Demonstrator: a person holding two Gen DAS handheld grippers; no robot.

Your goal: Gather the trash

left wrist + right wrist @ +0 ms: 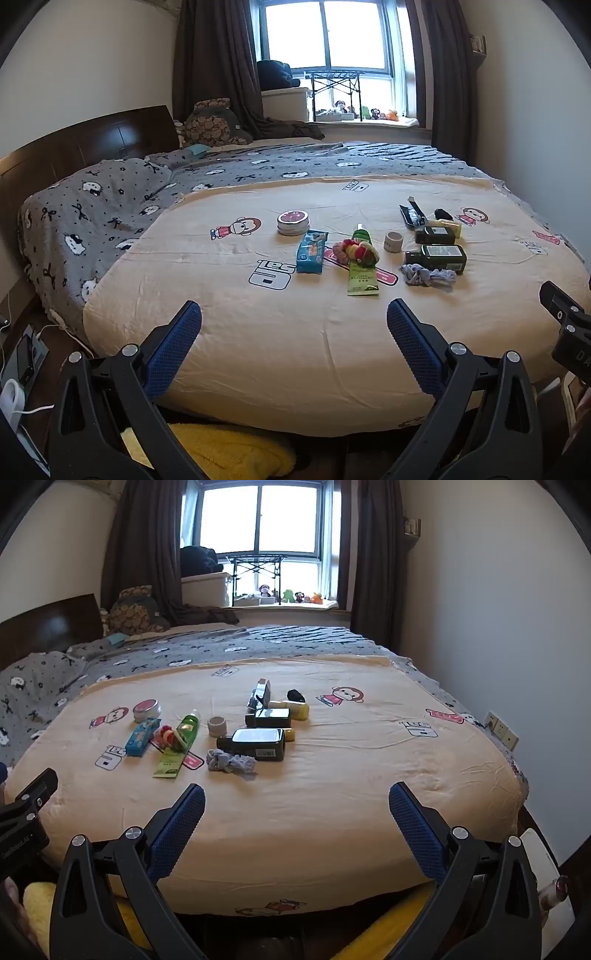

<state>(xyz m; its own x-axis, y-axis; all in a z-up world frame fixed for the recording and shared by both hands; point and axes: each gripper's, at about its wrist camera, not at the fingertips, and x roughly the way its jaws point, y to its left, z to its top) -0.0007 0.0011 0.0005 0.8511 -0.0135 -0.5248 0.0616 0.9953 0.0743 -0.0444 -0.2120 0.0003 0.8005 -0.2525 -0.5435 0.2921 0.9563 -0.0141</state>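
Small items lie scattered on the cream bed sheet (280, 332): a round tin (293, 222), a blue tissue pack (311, 251), a green tube (362, 264) under colourful hair ties (356, 252), a tape roll (392, 242), two dark bottles (436, 257), a grey scrunchie (428, 276) and an open dark case (413, 217). They also show in the right wrist view, with the green tube (181, 746), bottles (255, 744) and scrunchie (231, 762). My left gripper (294, 325) and right gripper (297, 808) are open and empty, held near the bed's front edge, short of the items.
A grey patterned blanket (110, 206) and pillows cover the bed's left and far side. A dark headboard (74, 147) is at left. A yellow fluffy thing (229, 450) lies below the bed edge. A wall with sockets (502, 731) is at right.
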